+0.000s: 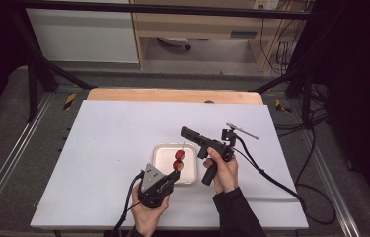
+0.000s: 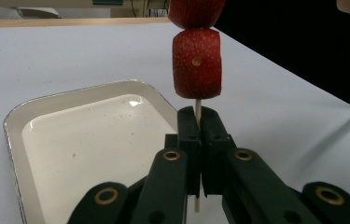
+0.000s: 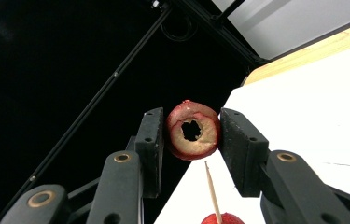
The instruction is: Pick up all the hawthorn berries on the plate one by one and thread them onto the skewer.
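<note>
Above the shallow white rectangular tray (image 1: 162, 149) on the white counter (image 1: 108, 148), the left gripper (image 2: 199, 122) has its fingers pressed together on a thin wooden skewer (image 2: 198, 108), held upright with two red strawberry pieces (image 2: 197, 63) threaded on it. Just above the skewer's tip, the right gripper (image 3: 192, 135) pinches a hollowed red strawberry slice (image 3: 192, 130) between its fingers, its hole facing the point.
</note>
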`<state>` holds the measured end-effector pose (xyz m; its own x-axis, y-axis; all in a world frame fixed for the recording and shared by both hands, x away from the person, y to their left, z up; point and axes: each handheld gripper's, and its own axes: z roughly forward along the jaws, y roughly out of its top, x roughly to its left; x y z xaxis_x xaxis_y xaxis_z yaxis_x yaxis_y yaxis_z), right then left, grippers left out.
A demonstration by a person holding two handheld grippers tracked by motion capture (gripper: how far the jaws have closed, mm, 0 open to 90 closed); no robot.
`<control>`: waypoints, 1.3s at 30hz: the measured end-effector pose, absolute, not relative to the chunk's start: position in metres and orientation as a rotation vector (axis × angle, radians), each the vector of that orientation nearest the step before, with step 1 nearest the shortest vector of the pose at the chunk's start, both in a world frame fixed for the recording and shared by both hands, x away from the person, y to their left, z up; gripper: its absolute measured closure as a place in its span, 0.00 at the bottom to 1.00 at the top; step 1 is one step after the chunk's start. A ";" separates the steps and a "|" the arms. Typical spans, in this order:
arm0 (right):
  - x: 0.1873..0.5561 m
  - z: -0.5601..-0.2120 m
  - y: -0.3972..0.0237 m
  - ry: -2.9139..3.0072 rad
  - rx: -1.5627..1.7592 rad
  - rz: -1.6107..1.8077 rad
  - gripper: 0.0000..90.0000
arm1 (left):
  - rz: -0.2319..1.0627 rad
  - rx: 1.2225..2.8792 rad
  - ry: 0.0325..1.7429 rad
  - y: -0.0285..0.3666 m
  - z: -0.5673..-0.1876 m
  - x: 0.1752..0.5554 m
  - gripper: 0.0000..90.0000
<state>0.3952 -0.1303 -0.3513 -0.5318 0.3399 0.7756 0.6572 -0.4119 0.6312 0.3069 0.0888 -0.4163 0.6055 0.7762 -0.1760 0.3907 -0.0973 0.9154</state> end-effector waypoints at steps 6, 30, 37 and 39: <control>0.395 -0.352 -0.130 -1.567 -1.374 -2.048 0.68 | 0.430 1.701 0.973 0.091 -0.416 0.307 0.98; 0.394 -0.348 -0.131 -1.451 -1.400 -2.004 0.68 | 0.443 1.716 0.957 0.088 -0.420 0.305 0.98; 0.390 -0.335 -0.135 -1.380 -1.387 -2.039 0.68 | 0.432 1.688 0.937 0.089 -0.418 0.301 0.98; 0.390 -0.333 -0.136 -1.371 -1.383 -2.040 0.68 | 0.433 1.672 0.934 0.091 -0.416 0.300 0.98</control>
